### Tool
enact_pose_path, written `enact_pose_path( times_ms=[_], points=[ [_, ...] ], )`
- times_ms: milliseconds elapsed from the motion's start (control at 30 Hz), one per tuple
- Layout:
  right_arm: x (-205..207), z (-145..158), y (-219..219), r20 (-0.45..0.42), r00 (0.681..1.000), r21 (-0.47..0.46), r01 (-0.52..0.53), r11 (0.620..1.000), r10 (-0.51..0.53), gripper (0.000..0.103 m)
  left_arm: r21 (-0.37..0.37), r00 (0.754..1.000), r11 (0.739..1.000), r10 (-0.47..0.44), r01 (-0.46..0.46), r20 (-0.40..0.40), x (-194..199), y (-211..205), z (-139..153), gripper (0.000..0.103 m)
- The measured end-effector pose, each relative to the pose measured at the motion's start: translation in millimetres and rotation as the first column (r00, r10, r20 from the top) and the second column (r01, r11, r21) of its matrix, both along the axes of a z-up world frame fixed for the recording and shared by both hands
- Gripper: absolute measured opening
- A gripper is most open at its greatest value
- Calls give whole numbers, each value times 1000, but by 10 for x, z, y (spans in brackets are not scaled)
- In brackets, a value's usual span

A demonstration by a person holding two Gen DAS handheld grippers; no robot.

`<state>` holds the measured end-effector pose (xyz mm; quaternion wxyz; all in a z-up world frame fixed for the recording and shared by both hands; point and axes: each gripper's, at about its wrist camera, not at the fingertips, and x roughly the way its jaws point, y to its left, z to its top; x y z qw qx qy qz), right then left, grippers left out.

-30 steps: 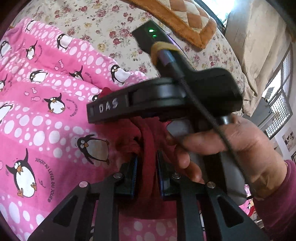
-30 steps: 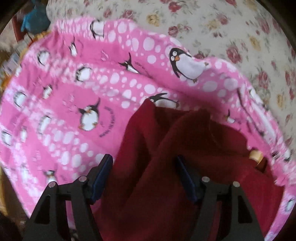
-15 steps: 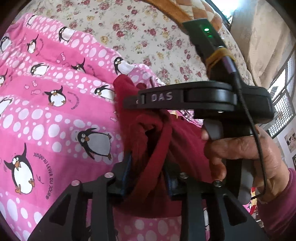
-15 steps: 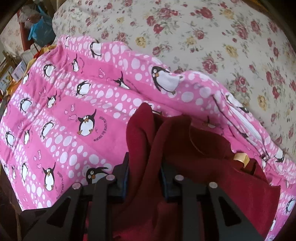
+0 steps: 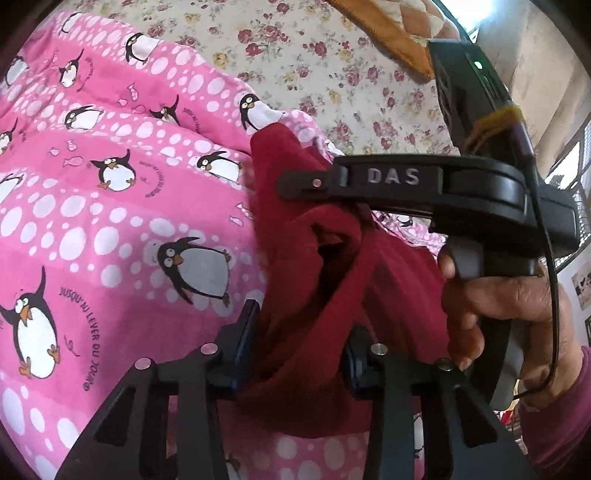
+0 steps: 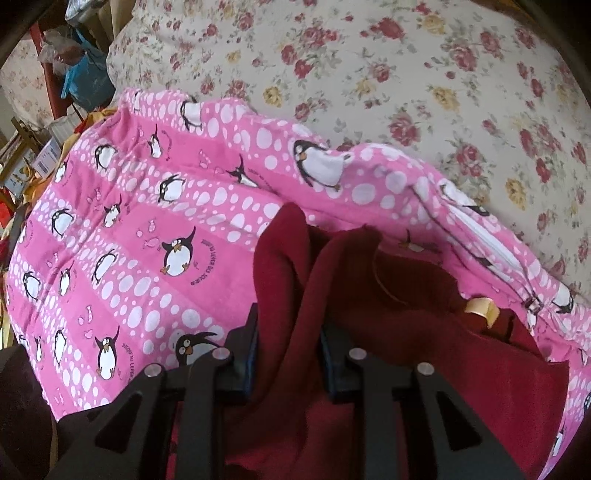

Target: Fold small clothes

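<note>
A dark red garment point(image 5: 325, 280) lies bunched on a pink penguin-print blanket point(image 5: 110, 229). My left gripper point(image 5: 301, 343) is shut on a fold of the red garment at the bottom of the left wrist view. The right gripper's body, marked DAS, crosses that view on the right, held by a hand point(image 5: 502, 310). In the right wrist view my right gripper point(image 6: 290, 345) is shut on a raised ridge of the red garment point(image 6: 406, 332). A small tan label point(image 6: 482, 312) shows on the garment to the right. Both grippers hold the cloth close together.
The pink blanket point(image 6: 129, 240) lies on a floral bedspread point(image 6: 406, 74). An orange quilted cover point(image 5: 391, 26) sits at the far edge. Cluttered bags and boxes point(image 6: 74, 74) stand beside the bed at the upper left of the right wrist view.
The right gripper closed on the red garment, having been open a second ago. Both grippers have lifted, raising the bunched cloth off the blanket.
</note>
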<state>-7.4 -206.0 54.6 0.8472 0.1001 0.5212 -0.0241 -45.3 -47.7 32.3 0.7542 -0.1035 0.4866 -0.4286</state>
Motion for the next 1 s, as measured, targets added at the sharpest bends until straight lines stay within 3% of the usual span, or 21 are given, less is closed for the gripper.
enact_pose_path(
  times_ms=[233,433,567,767,1000],
  points=[
    [-137,47,-112,19,1000,12,16,1000,-16,24,29,998,1000,-13,12,67,-110,-65,62,10],
    [-245,80,-177,39,999,28,30,999,-31,24,33,997,999,-15,12,79,-133,-96,75,10],
    [-336,138,-214,59,998,25,34,999,-35,22,0,999,1000,-23,23,41,-162,-115,109,1],
    [-620,447,-399,126,991,50,32,998,-38,20,-14,994,997,-73,75,76,-400,-264,370,0],
    [-1108,772,-880,168,981,40,90,995,-96,20,-13,982,986,-162,164,102,-780,-771,671,0]
  ],
)
